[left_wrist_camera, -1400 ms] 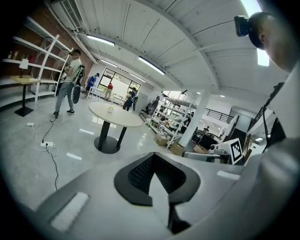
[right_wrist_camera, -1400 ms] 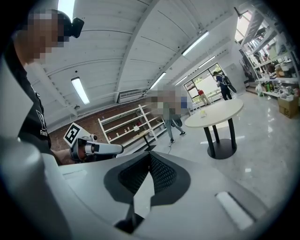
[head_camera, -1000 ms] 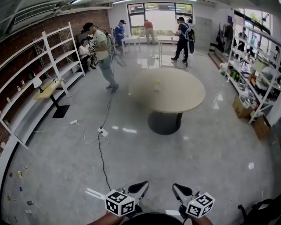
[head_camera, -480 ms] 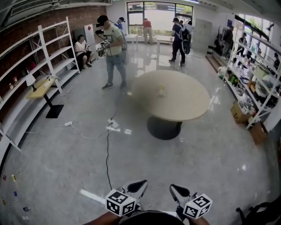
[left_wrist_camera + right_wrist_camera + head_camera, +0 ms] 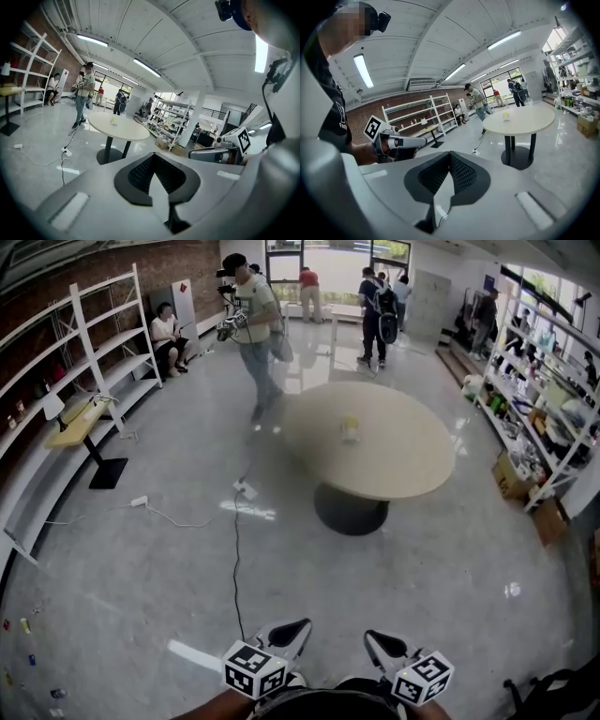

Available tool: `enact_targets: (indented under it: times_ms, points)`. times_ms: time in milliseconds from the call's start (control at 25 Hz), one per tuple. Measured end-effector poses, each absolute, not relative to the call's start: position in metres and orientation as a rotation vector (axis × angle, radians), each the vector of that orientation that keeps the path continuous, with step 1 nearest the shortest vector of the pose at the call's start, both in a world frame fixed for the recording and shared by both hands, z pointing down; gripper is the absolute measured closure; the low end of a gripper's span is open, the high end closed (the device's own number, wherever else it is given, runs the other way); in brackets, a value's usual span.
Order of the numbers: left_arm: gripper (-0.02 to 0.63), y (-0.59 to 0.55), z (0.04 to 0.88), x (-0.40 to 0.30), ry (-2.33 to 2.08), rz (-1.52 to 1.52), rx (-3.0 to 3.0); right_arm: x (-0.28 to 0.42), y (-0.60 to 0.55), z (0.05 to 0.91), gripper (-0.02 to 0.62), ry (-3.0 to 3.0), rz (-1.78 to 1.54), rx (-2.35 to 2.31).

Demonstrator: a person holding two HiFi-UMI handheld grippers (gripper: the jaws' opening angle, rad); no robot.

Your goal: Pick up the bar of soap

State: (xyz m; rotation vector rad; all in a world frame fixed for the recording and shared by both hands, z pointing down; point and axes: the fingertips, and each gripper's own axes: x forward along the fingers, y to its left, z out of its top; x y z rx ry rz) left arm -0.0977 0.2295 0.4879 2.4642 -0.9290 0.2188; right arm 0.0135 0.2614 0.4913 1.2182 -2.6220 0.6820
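Note:
The bar of soap (image 5: pixel 350 429) is a small pale yellow block lying near the middle of a round beige table (image 5: pixel 403 460), far ahead of me across the floor. It also shows small in the left gripper view as the soap (image 5: pixel 114 121) on the table (image 5: pixel 126 130), and in the right gripper view as the soap (image 5: pixel 506 116) on the table (image 5: pixel 525 123). My left gripper (image 5: pixel 292 631) and right gripper (image 5: pixel 378 641) hang low at the bottom of the head view, close to my body. Both are shut and hold nothing, as the left gripper (image 5: pixel 153 157) and right gripper (image 5: pixel 450 153) show.
A person with a camera rig (image 5: pixel 255 324) walks just left of the table. A black cable (image 5: pixel 234 559) and a power strip (image 5: pixel 246 489) lie on the glossy floor between me and the table. White shelves (image 5: pixel 103 343) line the left wall, stocked shelves (image 5: pixel 544 418) and boxes (image 5: pixel 511 474) the right.
The table and soap have come nearer in the head view. The person with the camera rig has walked rightward toward the table. Both grippers stay shut and low.

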Motion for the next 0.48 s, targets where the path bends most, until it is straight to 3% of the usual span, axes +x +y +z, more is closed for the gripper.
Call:
enact_targets:
  times_ms: [240, 480]
  points:
    - [0.598, 0.205, 0.495, -0.084, -0.916, 0.235, 2.444, 0.015, 0.230, 0.489, 0.589, -2.633, 0.684, 1.194]
    - [0.598, 0.164, 0.488, -0.044, -0.960, 0.241, 2.446, 0.061, 0.186, 0.493, 0.589, -2.666, 0.711, 1.178]
